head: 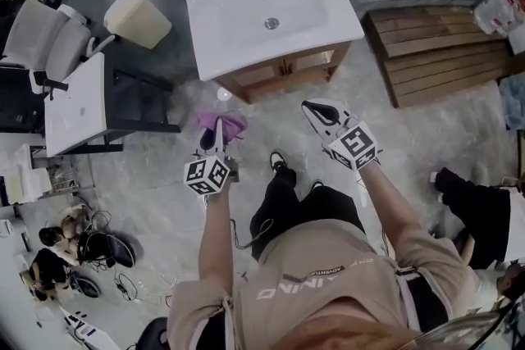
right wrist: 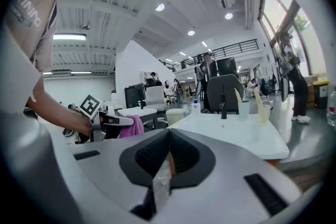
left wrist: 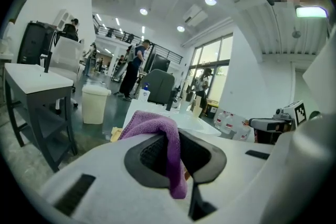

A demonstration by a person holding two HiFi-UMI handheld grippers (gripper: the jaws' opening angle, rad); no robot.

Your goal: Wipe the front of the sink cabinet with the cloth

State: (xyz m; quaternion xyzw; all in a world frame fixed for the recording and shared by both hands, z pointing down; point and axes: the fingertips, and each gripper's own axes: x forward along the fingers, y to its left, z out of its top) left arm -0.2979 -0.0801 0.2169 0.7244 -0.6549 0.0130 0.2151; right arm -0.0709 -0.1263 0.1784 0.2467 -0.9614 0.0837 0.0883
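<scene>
Left gripper (head: 215,140) pinching purple cloth (head: 223,121), hovering short of sink cabinet (head: 283,71) front, not touching. Right gripper (head: 315,112) hanging closed, empty. Risk: only cloth's fold being pinched, so drag against wood likely pulling it free.

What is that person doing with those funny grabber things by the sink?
A person stands facing the white sink with a gripper in each hand. The left gripper pinches a purple cloth, held out toward the wooden cabinet under the sink but apparently not touching it. The right gripper is empty, its fingers pressed together. The wiping hasn't started.
</scene>
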